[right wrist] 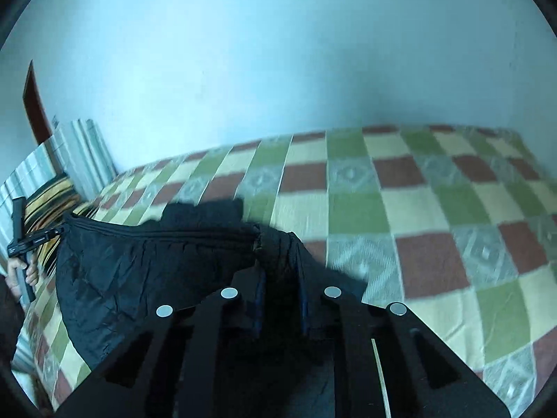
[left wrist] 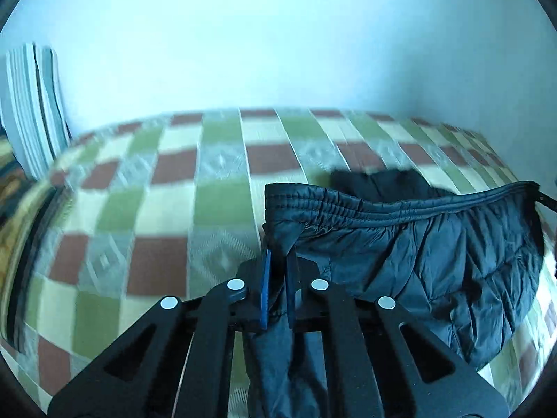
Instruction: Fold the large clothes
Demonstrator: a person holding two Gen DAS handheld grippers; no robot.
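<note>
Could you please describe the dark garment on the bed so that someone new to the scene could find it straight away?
Start with the bed, covered by a checked bedspread in green, cream and red-brown squares. The dark quilted garment hangs over it, its gathered elastic waistband stretched between the left tool and the right tool, each shut on one end. It is the only plain, dark, shiny item there.

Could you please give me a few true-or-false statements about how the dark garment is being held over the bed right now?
1. The left gripper is shut on the dark garment. True.
2. The right gripper is open and clear of the fabric. False: it is shut on the garment's other end.
3. The elastic waistband is stretched between the two grippers. True.
4. The bedspread is plain white. False: it is checked in green, cream and brown-red.
</note>
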